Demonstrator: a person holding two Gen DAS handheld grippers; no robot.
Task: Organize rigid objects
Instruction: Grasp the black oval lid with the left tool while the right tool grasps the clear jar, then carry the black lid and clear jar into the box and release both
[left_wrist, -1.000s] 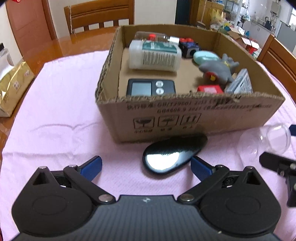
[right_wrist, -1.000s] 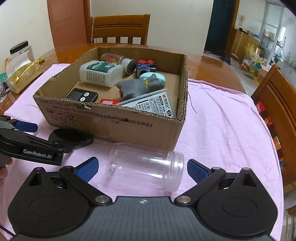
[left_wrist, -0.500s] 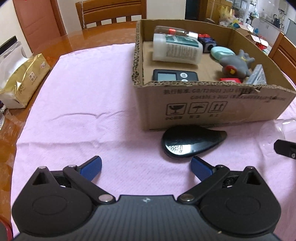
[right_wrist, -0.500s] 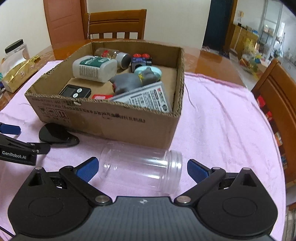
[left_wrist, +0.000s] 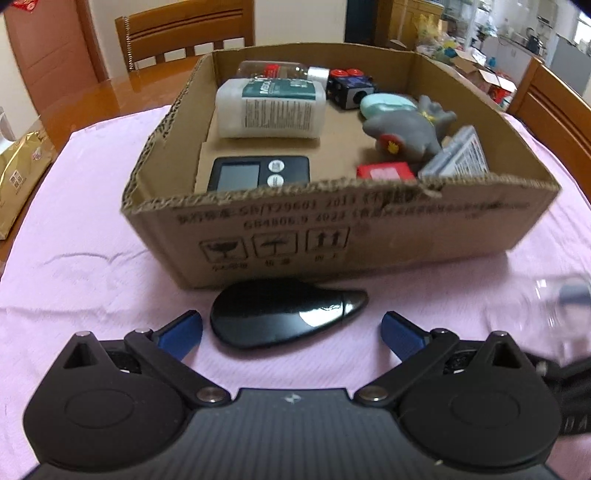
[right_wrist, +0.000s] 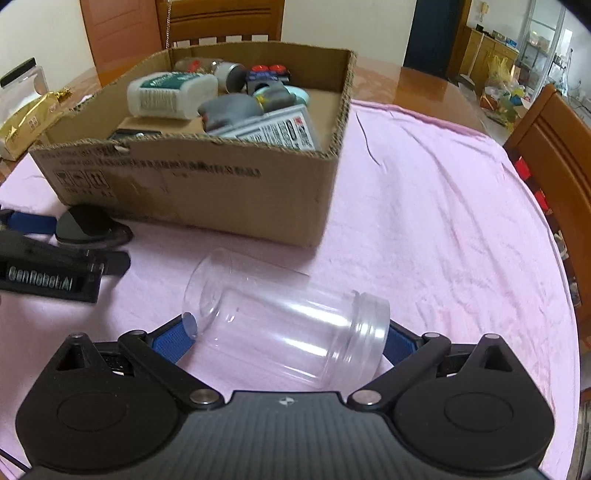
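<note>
A glossy black teardrop-shaped object (left_wrist: 284, 314) lies on the pink cloth in front of the cardboard box (left_wrist: 424, 232). My left gripper (left_wrist: 291, 326) is open, its blue fingers on either side of the object. A clear plastic jar (right_wrist: 288, 336) lies on its side between the fingers of my right gripper (right_wrist: 288, 341), which is open around it. The box (right_wrist: 207, 184) holds a white bottle (left_wrist: 269, 107), a black timer (left_wrist: 258, 173), a grey toy (left_wrist: 406, 129) and several other items. The black object also shows in the right wrist view (right_wrist: 86, 229).
A gold packet (left_wrist: 18, 177) lies at the left table edge. Wooden chairs stand behind the table (left_wrist: 188, 33) and at the right (right_wrist: 554, 147). Pink cloth (right_wrist: 443, 221) spreads right of the box.
My left gripper has moved right and forward, so the black object now lies between its fingers. My right gripper has moved in around the jar, which has tilted.
</note>
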